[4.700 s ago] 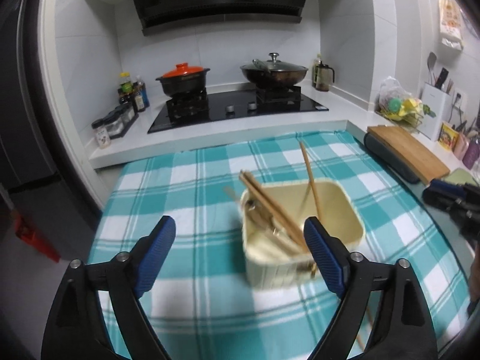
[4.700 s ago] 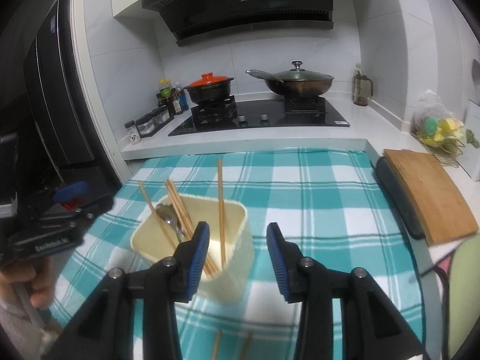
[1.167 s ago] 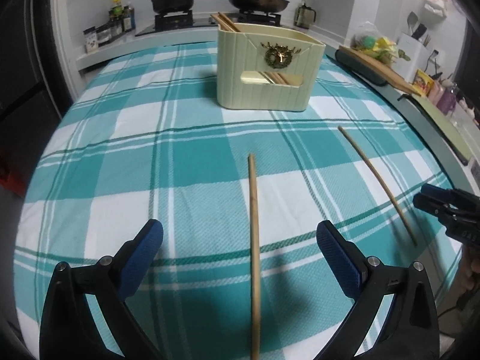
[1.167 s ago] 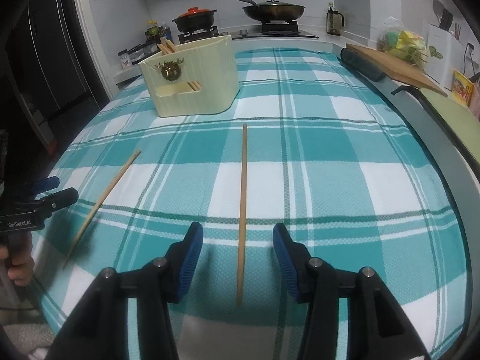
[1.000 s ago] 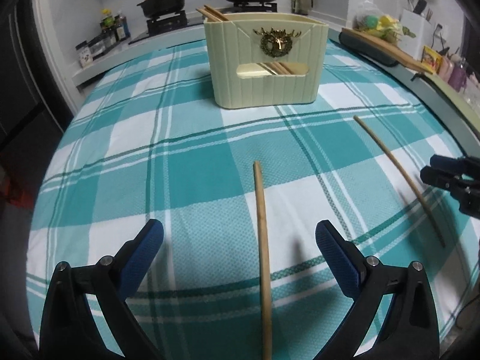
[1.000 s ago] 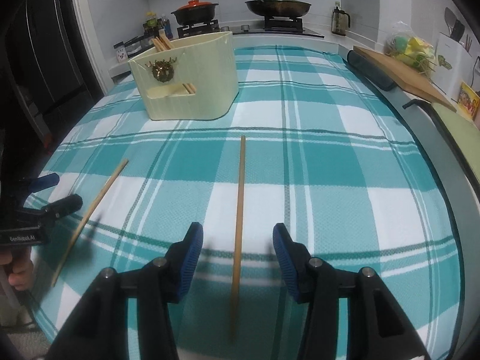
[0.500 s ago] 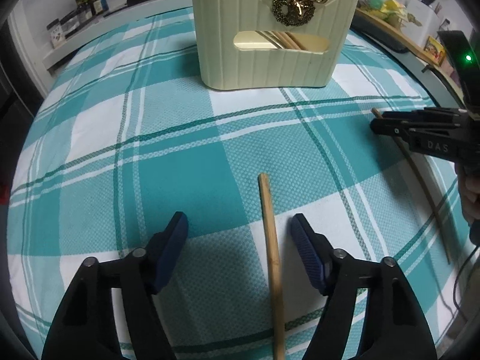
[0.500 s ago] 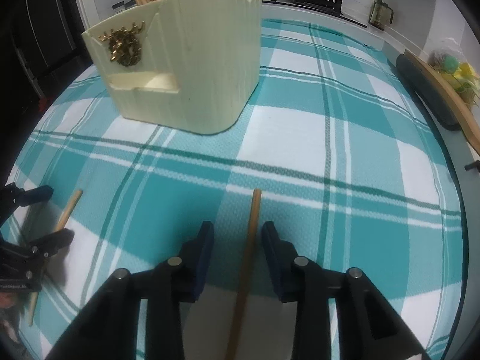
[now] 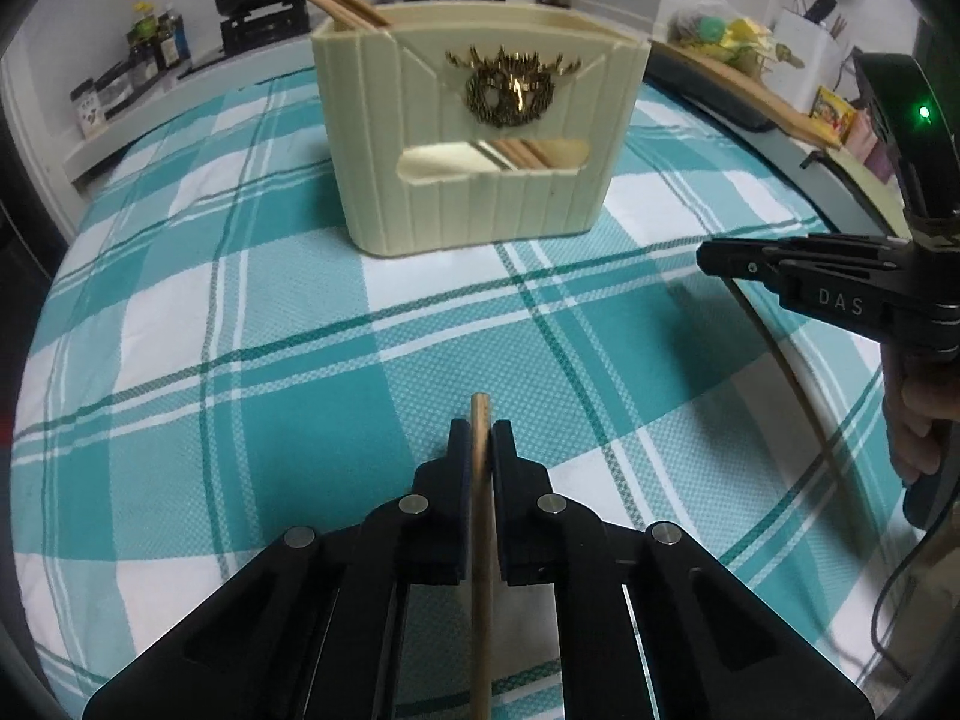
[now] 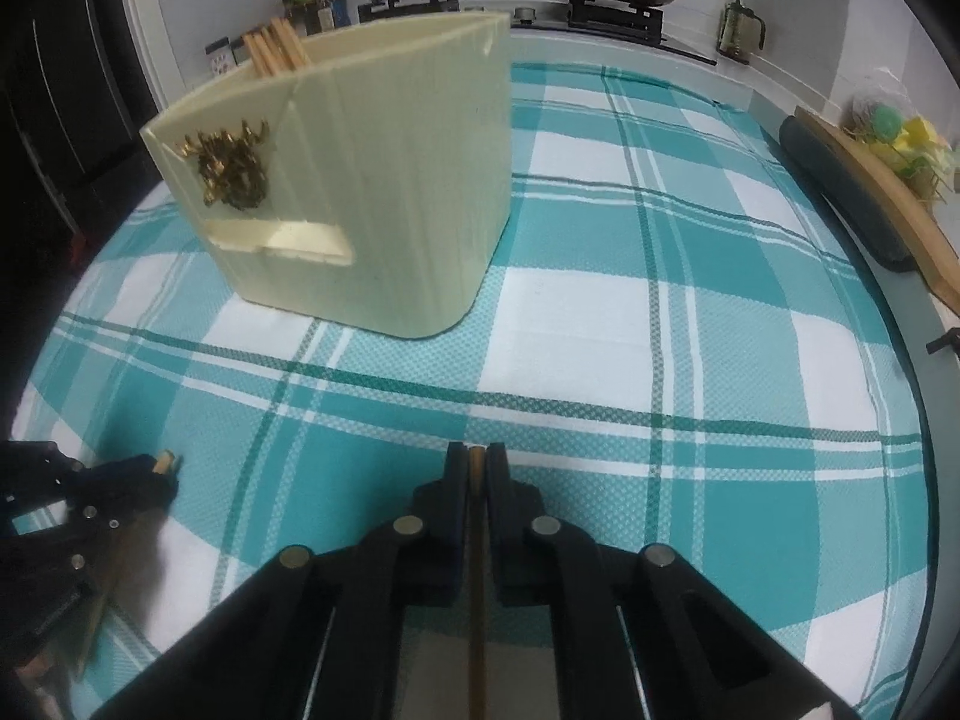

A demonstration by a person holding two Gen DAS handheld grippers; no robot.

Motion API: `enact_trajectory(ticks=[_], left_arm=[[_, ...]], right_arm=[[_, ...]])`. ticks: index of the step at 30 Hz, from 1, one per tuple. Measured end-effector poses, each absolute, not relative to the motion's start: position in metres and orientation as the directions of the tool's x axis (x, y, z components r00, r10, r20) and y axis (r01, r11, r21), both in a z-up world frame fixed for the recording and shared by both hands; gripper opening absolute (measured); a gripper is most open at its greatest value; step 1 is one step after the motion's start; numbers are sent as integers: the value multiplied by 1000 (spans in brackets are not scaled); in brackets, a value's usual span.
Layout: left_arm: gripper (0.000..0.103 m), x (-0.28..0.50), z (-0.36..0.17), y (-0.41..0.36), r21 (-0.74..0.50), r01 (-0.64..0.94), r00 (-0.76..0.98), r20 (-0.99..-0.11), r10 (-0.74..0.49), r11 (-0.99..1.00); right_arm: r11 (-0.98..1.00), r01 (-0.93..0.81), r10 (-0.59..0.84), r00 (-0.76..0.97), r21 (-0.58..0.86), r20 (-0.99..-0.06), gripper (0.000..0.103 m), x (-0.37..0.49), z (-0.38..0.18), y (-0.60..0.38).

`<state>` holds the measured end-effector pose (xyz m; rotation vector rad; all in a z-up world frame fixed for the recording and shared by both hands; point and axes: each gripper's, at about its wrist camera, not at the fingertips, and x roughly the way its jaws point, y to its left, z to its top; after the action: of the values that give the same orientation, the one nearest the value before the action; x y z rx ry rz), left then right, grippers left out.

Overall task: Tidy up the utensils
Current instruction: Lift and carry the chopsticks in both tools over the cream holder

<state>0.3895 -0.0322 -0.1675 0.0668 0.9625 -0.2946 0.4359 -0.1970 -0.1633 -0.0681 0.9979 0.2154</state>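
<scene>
We have the cream utensil holder (image 9: 480,138) standing on the checked tablecloth (image 9: 240,330), several chopsticks already upright inside it. Two remain outside: our left gripper (image 9: 478,441) is clenched on one chopstick (image 9: 480,420) near its tip, our right gripper (image 10: 474,468) on the other chopstick (image 10: 476,457); both, we judge, still need carrying to the holder

A cream ribbed utensil holder (image 9: 480,180) with a gold stag emblem stands upright on the teal checked cloth, several wooden chopsticks (image 9: 351,7) leaning in its rear corner. Nearer, two loose wooden chopsticks lie apart: one (image 9: 482,540) pinched near its tip, the other (image 10: 476,570) likewise clamped.
</scene>
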Motion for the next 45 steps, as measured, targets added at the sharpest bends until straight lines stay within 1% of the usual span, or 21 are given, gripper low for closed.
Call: enact_trajectory(ticks=[4,9,16,19,22,28,33,40,45], left_arm=[[5,370,-133,-22,-106,267,606,-754,-252,958],[5,338,-89,-11,-140,272,681,-671,-293,952],[5,296,-42,2,-187,282,765,-548,-338,941],[5,285,-27,2,-188,288,791,-506,-344,939],[4,278,-16,1,-189,292,809,-474,-347,938],[4,273,-3,0,-196,309,815,-450,-366,930],[4,275,9,5,-220,325,812,-433,-391,920],[4,291,25,15,-245,324,810,-428,-401,914],[4,306,43,21,-250,322,819,-411,-401,913]], right_arm=[[970,-218,219,589,108,-778,6,411,-126,-203],[956,-255,282,669,144,-687,6,369,-74,-201],[945,-302,320,767,128,-556,6,310,-24,-196],[946,-308,318,807,104,-497,6,289,-10,-194],[944,-309,327,830,116,-452,6,277,1,-195],[948,-289,319,864,135,-390,6,268,15,-200],[944,-310,329,877,111,-349,6,268,26,-199],[935,-340,353,871,100,-340,6,281,34,-197],[929,-352,370,861,117,-348,6,300,39,-195]])
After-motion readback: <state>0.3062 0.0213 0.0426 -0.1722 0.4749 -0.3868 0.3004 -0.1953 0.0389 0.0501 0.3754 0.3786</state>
